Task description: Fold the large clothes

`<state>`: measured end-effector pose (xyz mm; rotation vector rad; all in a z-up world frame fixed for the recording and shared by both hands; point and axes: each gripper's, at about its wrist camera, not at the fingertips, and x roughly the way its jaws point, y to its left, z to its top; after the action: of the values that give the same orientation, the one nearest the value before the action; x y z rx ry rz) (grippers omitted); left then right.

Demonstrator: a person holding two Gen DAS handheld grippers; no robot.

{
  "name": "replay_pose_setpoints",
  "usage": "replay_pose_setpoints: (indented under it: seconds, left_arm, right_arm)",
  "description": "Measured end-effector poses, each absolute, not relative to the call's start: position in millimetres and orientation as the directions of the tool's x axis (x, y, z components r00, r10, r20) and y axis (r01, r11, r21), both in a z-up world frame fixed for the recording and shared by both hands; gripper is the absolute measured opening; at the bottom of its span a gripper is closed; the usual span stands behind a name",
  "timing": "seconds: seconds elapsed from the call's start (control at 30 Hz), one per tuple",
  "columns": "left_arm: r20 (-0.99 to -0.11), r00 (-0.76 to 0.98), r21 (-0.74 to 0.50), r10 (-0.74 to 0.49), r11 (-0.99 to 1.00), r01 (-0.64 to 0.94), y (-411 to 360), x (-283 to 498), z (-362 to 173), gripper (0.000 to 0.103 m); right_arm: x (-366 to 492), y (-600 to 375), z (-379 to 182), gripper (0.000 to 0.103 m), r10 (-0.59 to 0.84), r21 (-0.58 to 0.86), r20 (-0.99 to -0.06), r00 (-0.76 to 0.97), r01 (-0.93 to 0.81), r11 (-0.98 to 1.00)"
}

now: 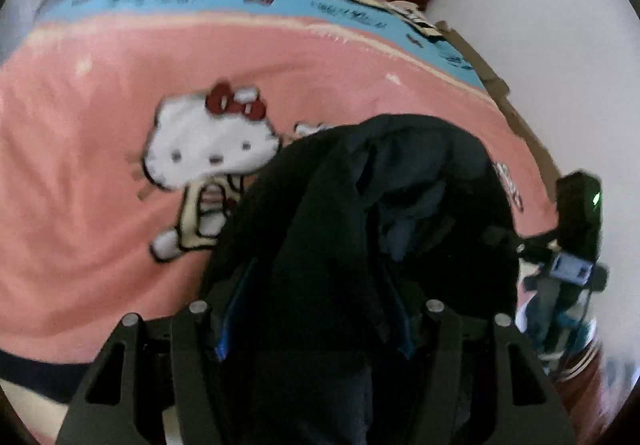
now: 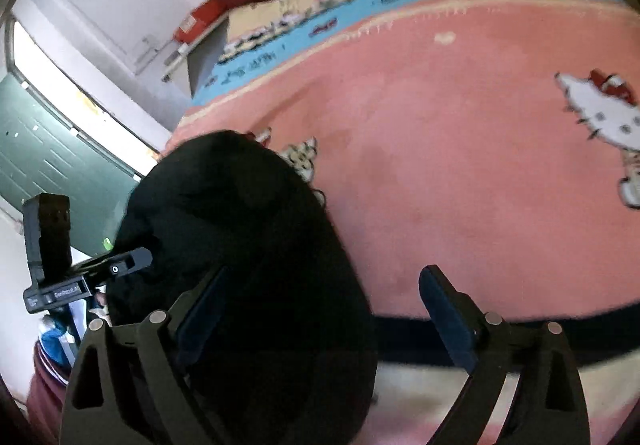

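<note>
Slippage is the main worry here. On the left, the left claw (image 1: pixel 320 265) is clenched on a thick bunch of the dark garment (image 1: pixel 360 213); the cloth fills the gap between its blue pads and bulges up over them. The garment hangs in a crumpled heap above the pink blanket (image 1: pixel 80 205) on the bed, beside the cat print (image 1: pixel 208 145), and none of it is laid flat. A grip on a wad like this probably holds only the outer layers, so an inner fold may slide out and the bundle could drop in a knot

Further right, the right claw (image 2: pixel 326 273) stands released. Its jaws are wide apart, the right pad is bare over the blanket, and the garment only drapes against the left finger. From this view the cloth looks carried by one claw alone. A sharp swing could shed it, or it may land twisted, hiding hem and sleeves and making a clean fold hard to start. If the right claw clenches blindly on the mass, it may pinch several layers at once, or snag the blanket beneath
</note>
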<state>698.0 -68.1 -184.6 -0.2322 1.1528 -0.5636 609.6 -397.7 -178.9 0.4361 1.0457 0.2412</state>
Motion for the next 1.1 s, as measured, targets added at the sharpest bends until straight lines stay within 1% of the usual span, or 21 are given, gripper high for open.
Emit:
replay_pose_setpoints:
  seconds: [0.1, 0.17, 0.2, 0.23, 0.27, 0.3, 0.33, 0.37, 0.4, 0.43, 0.5, 0.67, 0.8, 0.87, 1.0, 1.1]
  left_arm:
    - [-0.778, 0.239, -0.547, -0.581, 0.813, 0.197, -61.0, 711.4, -218.8, 0.058]
    - [-0.769, 0.239, -0.569, -0.593, 0.805, 0.165, -57.0, 713.7, -229.3, 0.057]
    - [-0.767, 0.246, -0.573, -0.593, 0.805, 0.155, -55.0, 713.1, -230.4, 0.057]
    - [-0.767, 0.250, -0.571, -0.591, 0.806, 0.154, -54.2, 711.7, -229.5, 0.056]
    - [-0.777, 0.257, -0.551, -0.575, 0.818, 0.164, -55.8, 708.7, -226.8, 0.047]
    - [-0.793, 0.264, -0.521, -0.550, 0.835, 0.174, -58.5, 704.4, -223.6, 0.040]
    - [-0.801, 0.264, -0.508, -0.538, 0.843, 0.178, -60.0, 701.8, -222.0, 0.026]
    - [-0.806, 0.265, -0.499, -0.530, 0.848, 0.178, -60.6, 699.7, -219.2, 0.017]
    - [-0.811, 0.271, -0.486, -0.519, 0.855, 0.182, -60.2, 694.5, -215.2, 0.015]
    - [-0.812, 0.284, -0.473, -0.509, 0.860, 0.190, -58.8, 688.5, -209.9, 0.012]
    - [-0.805, 0.319, -0.457, -0.501, 0.865, 0.206, -54.0, 674.5, -193.1, 0.010]
    - [-0.751, 0.407, -0.451, -0.520, 0.854, 0.259, -35.8, 614.5, -135.7, 0.008]
    - [-0.690, 0.466, -0.456, -0.554, 0.833, 0.314, -16.7, 530.0, -89.5, 0.008]
    - [-0.673, 0.482, -0.442, -0.562, 0.827, 0.347, -12.2, 487.0, -74.4, 0.008]
    - [-0.627, 0.489, -0.463, -0.607, 0.795, 0.392, 7.0, 395.2, -61.9, 0.008]
    - [-0.625, 0.498, -0.423, -0.601, 0.797, 0.432, 15.4, 339.3, -67.2, 0.008]
  right_arm:
    - [630.7, -395.1, -209.0, 0.094, 0.403, 0.472, -0.798, 0.449, 0.049, 0.880]
    - [638.5, -394.4, -225.0, 0.094, 0.426, 0.503, -0.794, 0.435, 0.075, 0.861]
    - [641.4, -393.9, -230.9, 0.089, 0.436, 0.516, -0.791, 0.430, 0.084, 0.852]
    - [643.5, -391.2, -235.4, 0.083, 0.446, 0.526, -0.785, 0.429, 0.082, 0.846]
    - [644.5, -388.8, -236.0, 0.061, 0.448, 0.524, -0.784, 0.428, 0.071, 0.849]
    - [644.9, -385.4, -235.0, 0.041, 0.444, 0.514, -0.787, 0.428, 0.057, 0.856]
    - [644.1, -380.7, -231.7, 0.033, 0.441, 0.504, -0.788, 0.430, 0.039, 0.863]
    - [641.4, -374.3, -224.8, 0.022, 0.439, 0.493, -0.786, 0.435, 0.013, 0.870]
    - [639.2, -368.7, -219.0, 0.019, 0.432, 0.480, -0.788, 0.438, -0.002, 0.877]
    - [635.7, -364.3, -213.7, 0.017, 0.428, 0.469, -0.788, 0.442, -0.019, 0.883]
    - [624.5, -354.6, -195.7, 0.013, 0.426, 0.447, -0.785, 0.449, -0.065, 0.892]
    - [567.0, -330.9, -135.9, 0.013, 0.402, 0.357, -0.782, 0.476, -0.185, 0.915]
    - [498.8, -320.1, -96.9, 0.013, 0.375, 0.279, -0.773, 0.511, -0.258, 0.925]
    - [456.7, -317.8, -79.4, 0.013, 0.384, 0.264, -0.752, 0.536, -0.289, 0.920]
    - [373.8, -314.0, -58.6, 0.013, 0.396, 0.246, -0.721, 0.569, -0.324, 0.913]
    - [313.2, -308.0, -53.0, 0.014, 0.407, 0.234, -0.704, 0.582, -0.350, 0.907]
